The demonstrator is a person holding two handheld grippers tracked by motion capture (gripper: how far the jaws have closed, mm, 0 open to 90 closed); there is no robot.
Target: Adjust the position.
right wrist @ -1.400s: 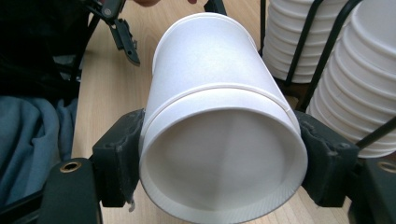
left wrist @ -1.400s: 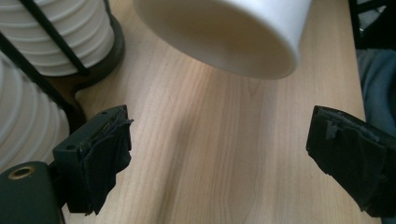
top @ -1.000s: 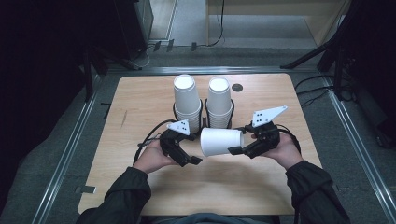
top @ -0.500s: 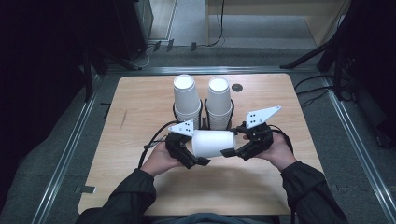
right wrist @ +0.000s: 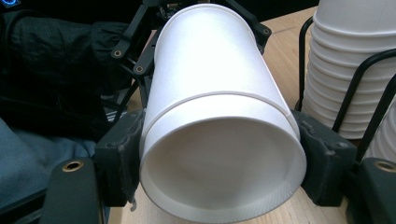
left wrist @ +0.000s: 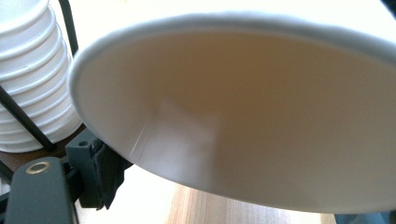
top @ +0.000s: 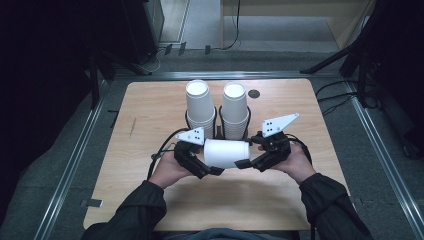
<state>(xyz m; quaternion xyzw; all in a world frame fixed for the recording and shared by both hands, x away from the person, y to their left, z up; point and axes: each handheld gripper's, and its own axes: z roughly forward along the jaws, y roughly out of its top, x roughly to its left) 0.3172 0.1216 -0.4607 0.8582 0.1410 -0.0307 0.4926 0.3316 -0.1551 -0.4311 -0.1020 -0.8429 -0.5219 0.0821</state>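
Two grippers meeting on a paper cup [top: 226,153] lying sideways above the table [top: 150,110].
The right gripper [top: 246,163] is clamping its base; the left gripper [top: 214,170] is reaching its rim, grip unclear; seemingly a handover or cup-separating step, calling for a firm left grasp.

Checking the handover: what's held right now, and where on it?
A white paper cup, lying sideways above the table. The right gripper clamps its side walls near one end. The left gripper is at the other end; whether it grips cannot be told.

a light wooden table [top: 150,110] with rounded corners. two black wire holders [top: 216,118] of stacked white paper cups [top: 199,102] stand side by side near its far edge.
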